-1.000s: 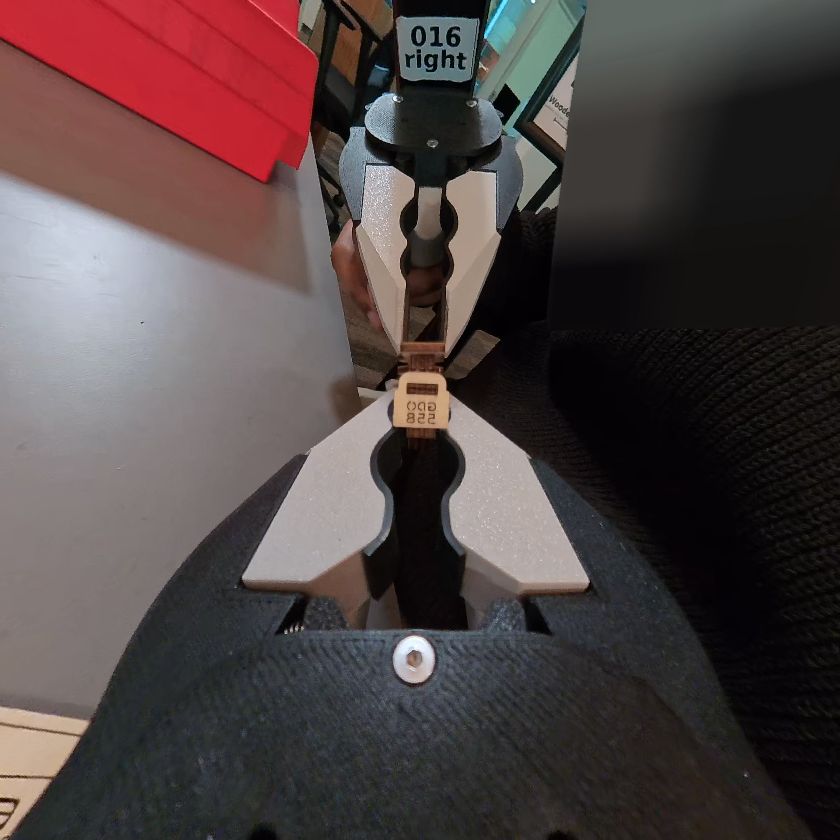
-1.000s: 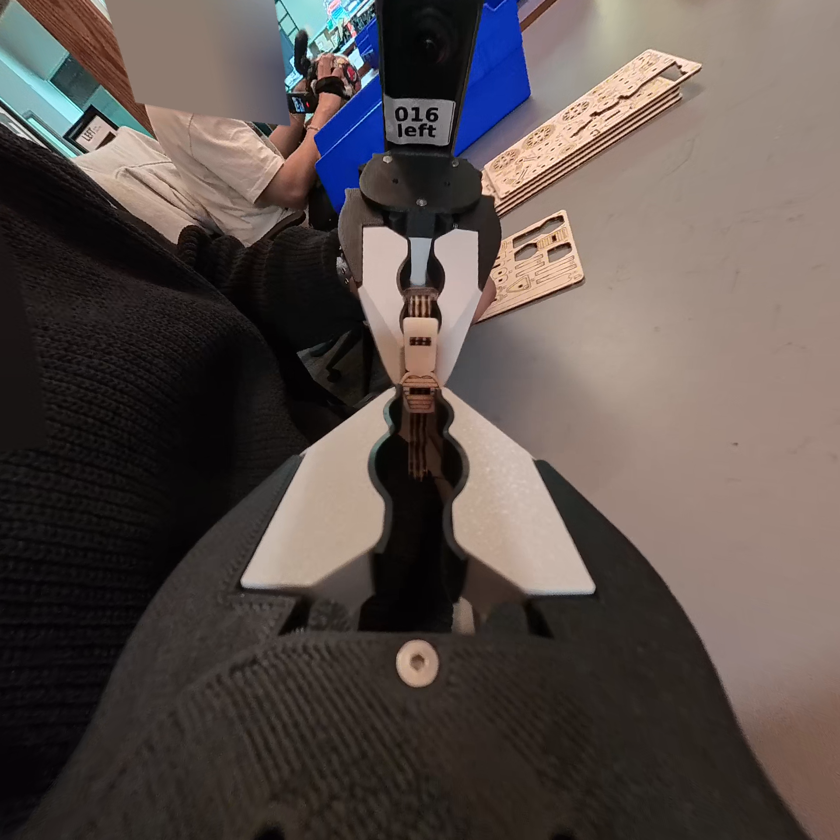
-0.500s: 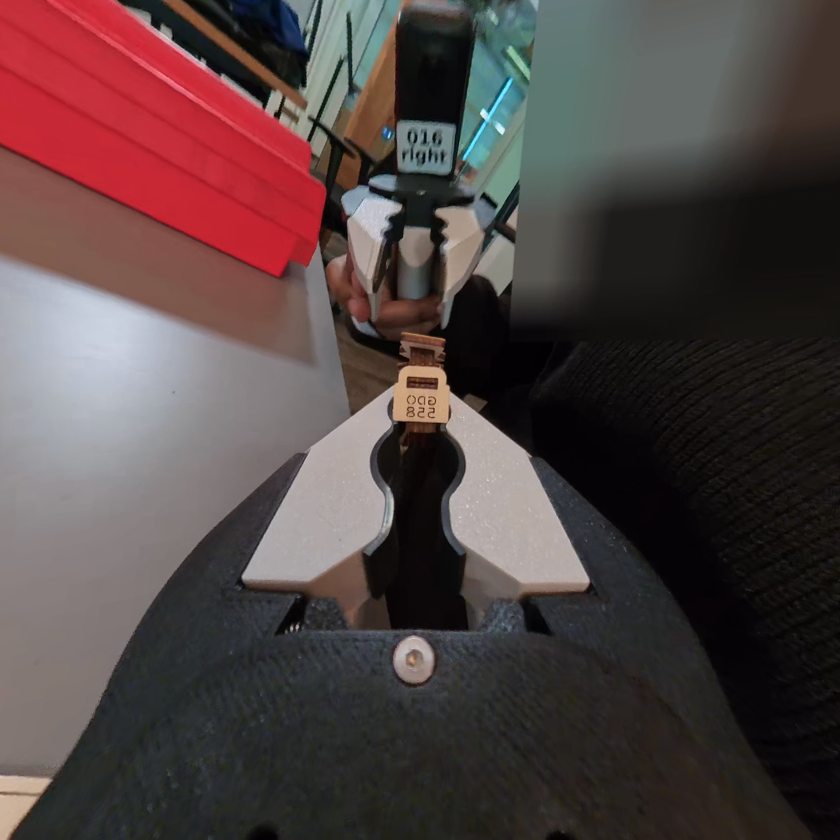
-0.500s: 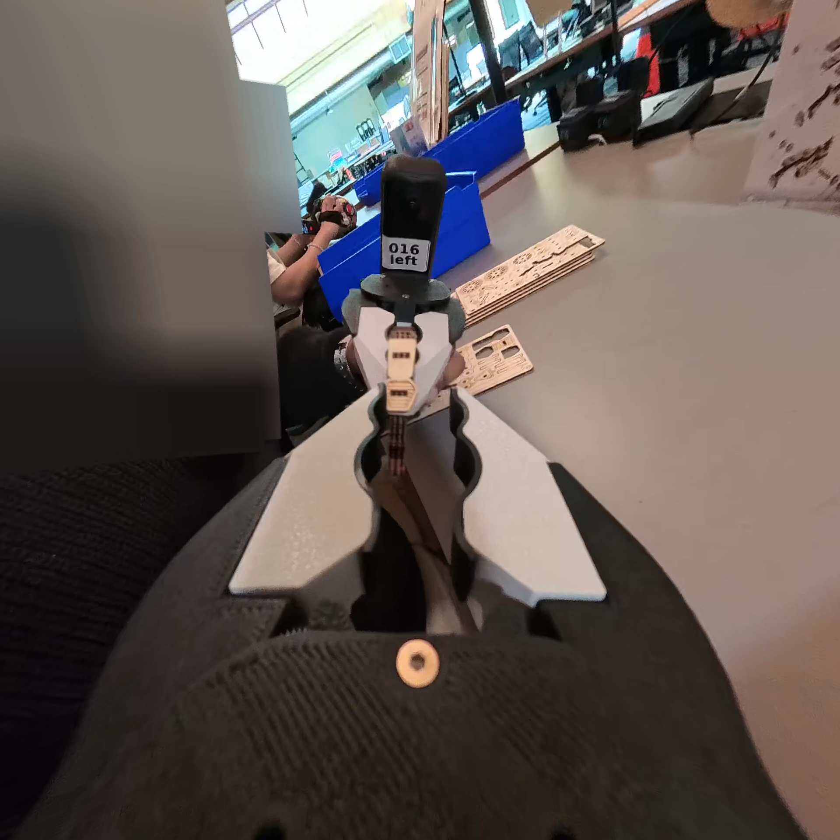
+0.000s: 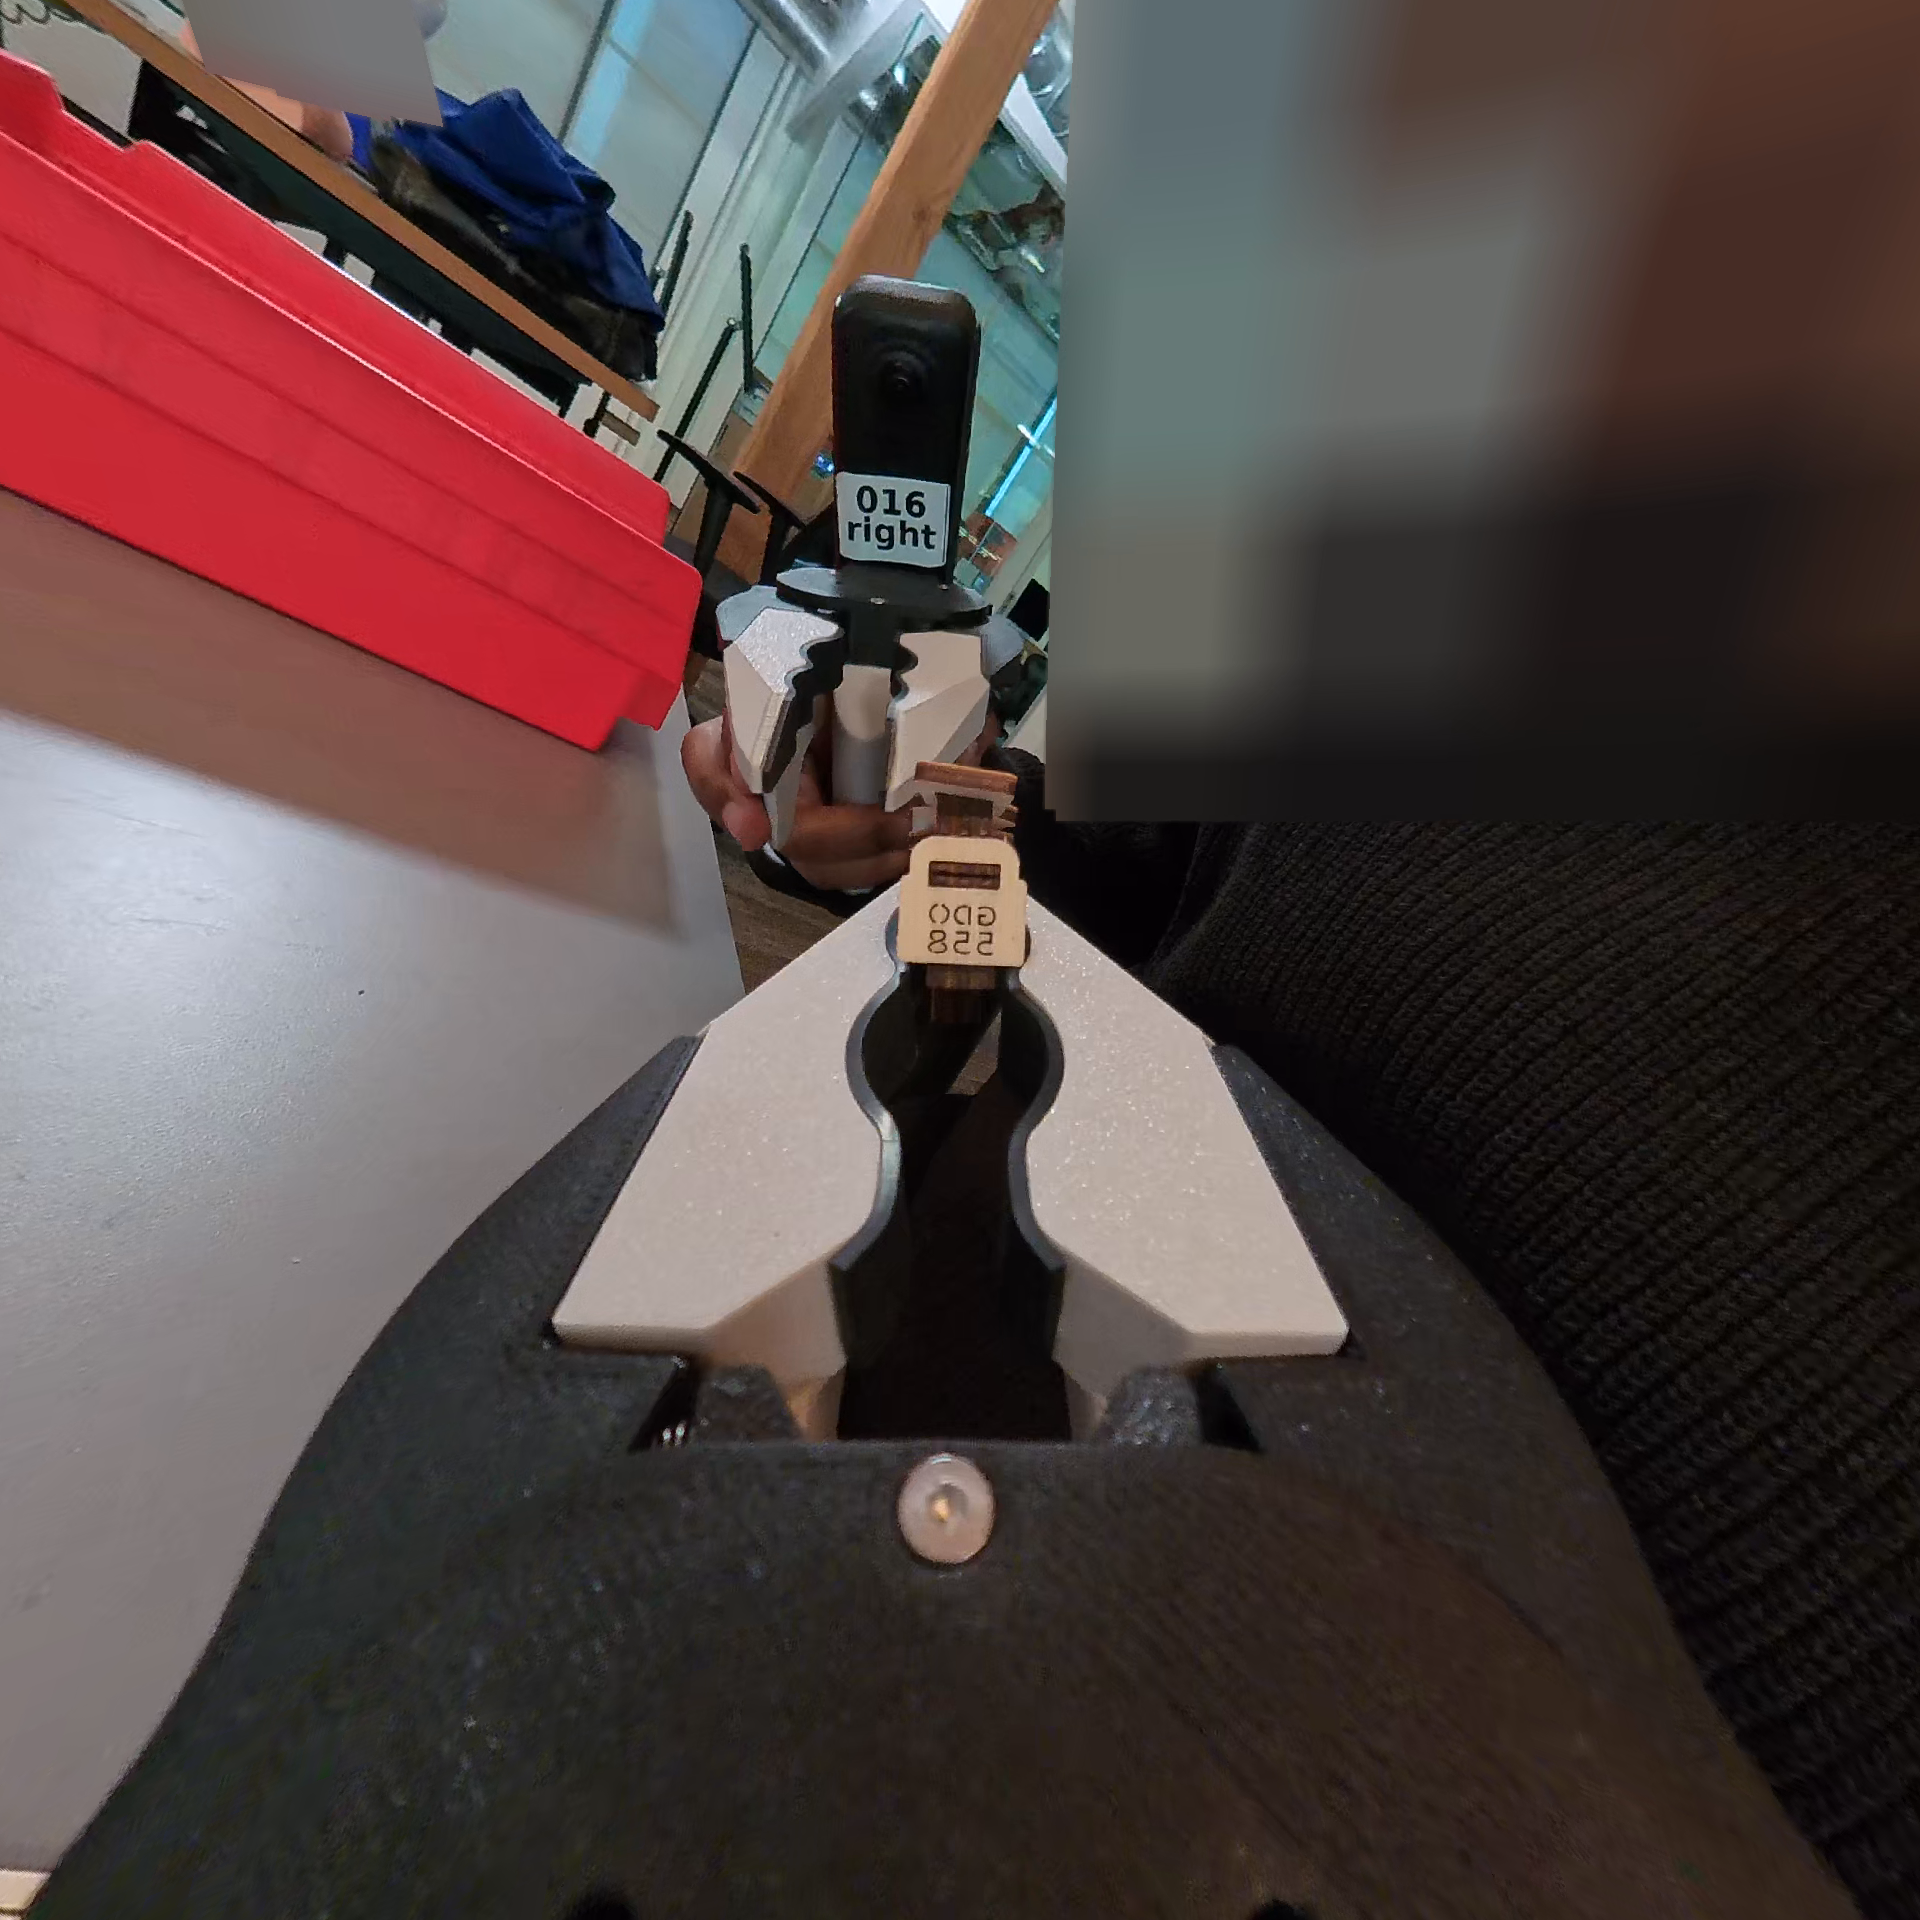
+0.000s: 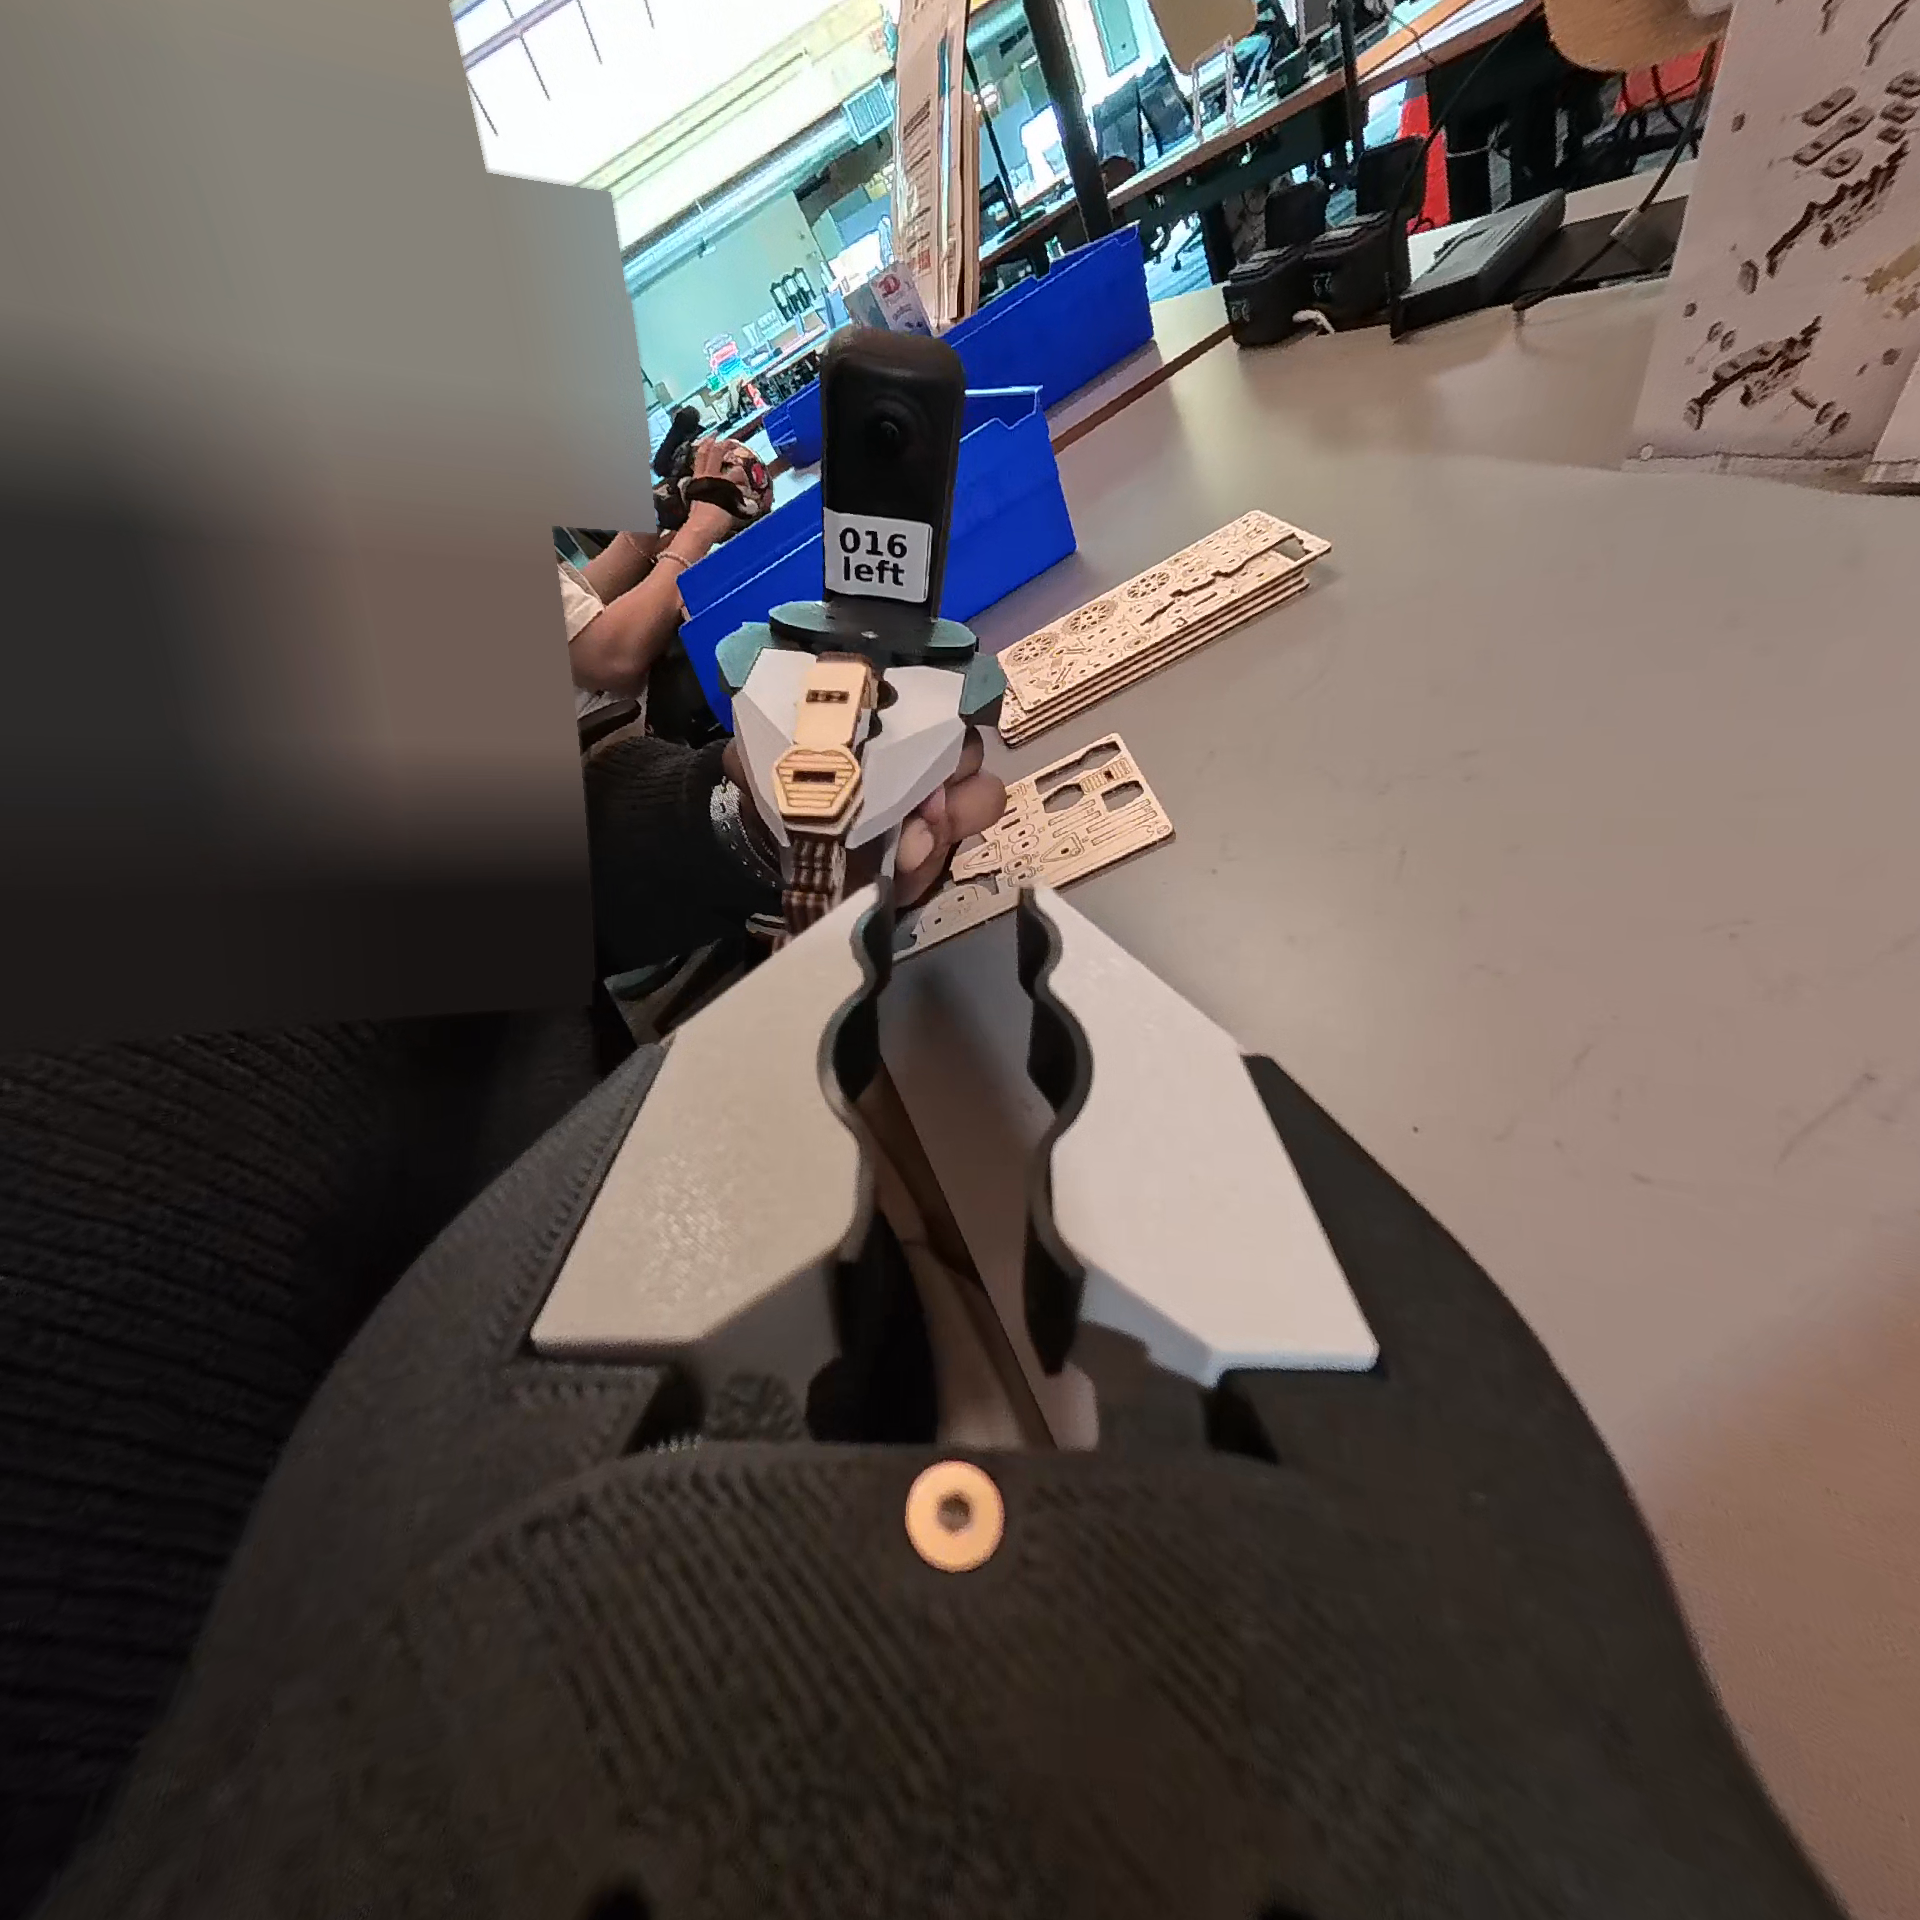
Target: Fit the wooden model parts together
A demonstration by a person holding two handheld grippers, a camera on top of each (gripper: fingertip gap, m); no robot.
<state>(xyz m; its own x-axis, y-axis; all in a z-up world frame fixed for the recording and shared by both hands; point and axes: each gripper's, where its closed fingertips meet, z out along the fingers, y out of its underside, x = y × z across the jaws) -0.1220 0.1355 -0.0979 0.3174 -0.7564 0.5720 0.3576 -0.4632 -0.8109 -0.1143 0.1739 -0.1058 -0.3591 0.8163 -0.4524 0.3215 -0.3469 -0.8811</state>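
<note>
Your left gripper [image 5: 961,940] clenches the pale laser-cut wooden model piece [image 5: 962,914], mid-frame, engraved characters on its face. Your right gripper [image 6: 951,914] is spread wide, empty. Both cameras carry white printed stickers [image 6: 873,558].

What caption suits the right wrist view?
Open right gripper faces the left gripper, which holds the wooden model part above a grey table.
</note>
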